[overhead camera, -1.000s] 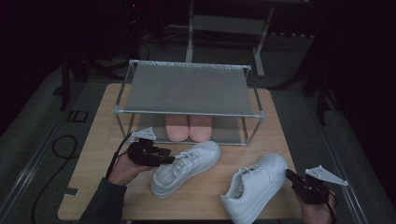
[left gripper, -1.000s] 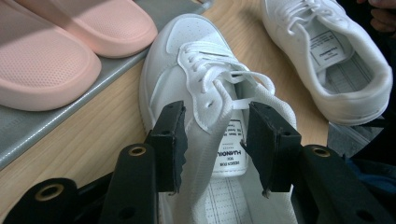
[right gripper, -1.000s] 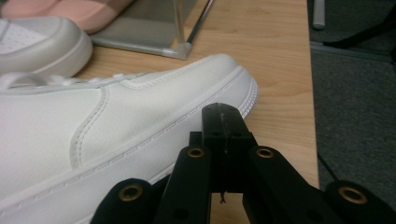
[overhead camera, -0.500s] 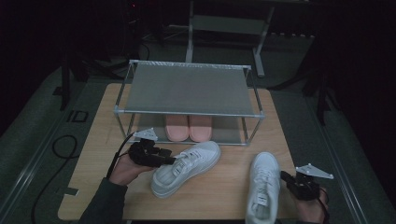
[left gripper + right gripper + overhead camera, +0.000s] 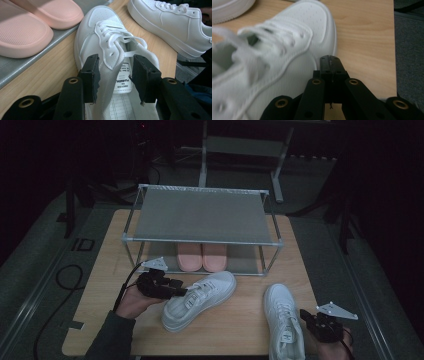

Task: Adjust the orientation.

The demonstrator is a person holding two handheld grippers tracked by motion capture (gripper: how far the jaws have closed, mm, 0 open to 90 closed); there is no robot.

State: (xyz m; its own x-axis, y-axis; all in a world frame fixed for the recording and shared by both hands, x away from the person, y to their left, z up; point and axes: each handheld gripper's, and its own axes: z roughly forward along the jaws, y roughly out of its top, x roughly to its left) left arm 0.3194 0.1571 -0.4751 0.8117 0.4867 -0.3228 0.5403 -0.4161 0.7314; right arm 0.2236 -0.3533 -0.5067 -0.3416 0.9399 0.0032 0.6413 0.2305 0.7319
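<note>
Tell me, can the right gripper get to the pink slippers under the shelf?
Probably not straight away. The right gripper sits at the table's near edge, and the white sneaker beside it lies along the way to the pink slippers, tucked under the shelf.

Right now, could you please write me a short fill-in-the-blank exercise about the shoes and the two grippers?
1. The pair of slippers on the rack's lower shelf is ____ in colour.
2. The left gripper's jaws stand open around the ____ of the left sneaker.
3. The right gripper's jaws are ____, beside the right sneaker.
4. Both sneakers rest on the ____ table.

Missing words: pink; tongue; shut; wooden
</note>
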